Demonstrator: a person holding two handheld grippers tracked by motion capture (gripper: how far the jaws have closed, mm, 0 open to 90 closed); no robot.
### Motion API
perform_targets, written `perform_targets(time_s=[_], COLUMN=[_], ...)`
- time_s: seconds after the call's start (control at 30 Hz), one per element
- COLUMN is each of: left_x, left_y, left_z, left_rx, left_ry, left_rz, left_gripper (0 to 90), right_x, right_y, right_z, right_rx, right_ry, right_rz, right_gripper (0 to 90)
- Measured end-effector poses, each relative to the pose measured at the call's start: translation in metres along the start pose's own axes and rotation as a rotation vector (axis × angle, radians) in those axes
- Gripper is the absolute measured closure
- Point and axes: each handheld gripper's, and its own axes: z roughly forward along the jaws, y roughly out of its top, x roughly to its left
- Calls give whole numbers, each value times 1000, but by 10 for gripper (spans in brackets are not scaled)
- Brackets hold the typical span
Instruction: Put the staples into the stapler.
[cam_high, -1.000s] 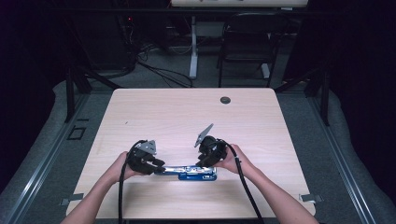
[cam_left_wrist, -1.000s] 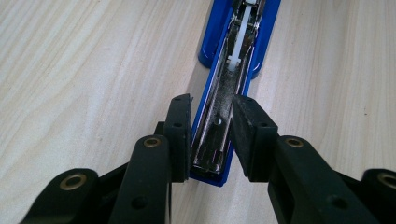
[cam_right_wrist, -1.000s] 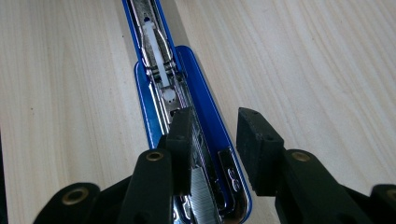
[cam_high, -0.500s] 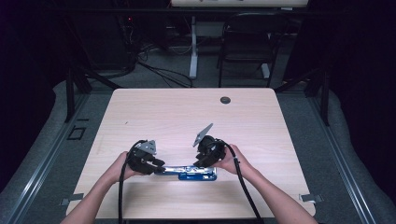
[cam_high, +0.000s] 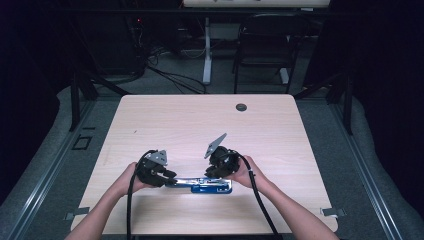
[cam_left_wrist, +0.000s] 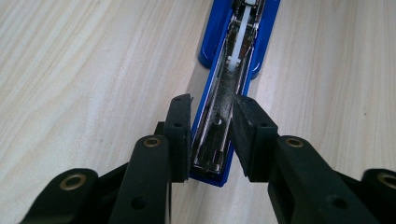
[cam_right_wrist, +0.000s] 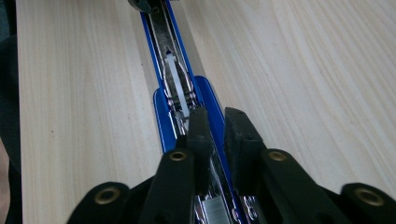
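Left gripper pinching one end of opened blue stapler on table; right gripper, jaws just closing, nipping the staple rail.

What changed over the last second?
The right gripper has just been closing its jaws on the stapler, narrowing onto its blue edge by the staples. Unchanged: the left gripper stays clamped on the opened stapler's other end, and both hands and the stapler keep their places on the table.
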Motion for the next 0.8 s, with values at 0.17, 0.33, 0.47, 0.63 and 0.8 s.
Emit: perform_targets(time_s=[0.17,0.33,0.47,0.63,0.8], left_x=[-1,-1,-2,-1,0], left_y=[0,0,-1,-2,-4], left_z=[0,-3,-3,-5,-5], left_rx=[3,-9,-12,-9,-6], left_ry=[5,10,16,16,19], left_rz=[2,-1,0,-1,-9], left_gripper=[688,692,692,684,655], right_x=[7,13,16,20,20], right_y=[4,8,11,10,11], right_z=[5,14,25,32,34], right_rx=[-10,-8,-6,-12,-28], right_ry=[-6,-5,3,7,4], right_rz=[-17,-24,-26,-30,-30], right_gripper=[877,895,894,893,894])
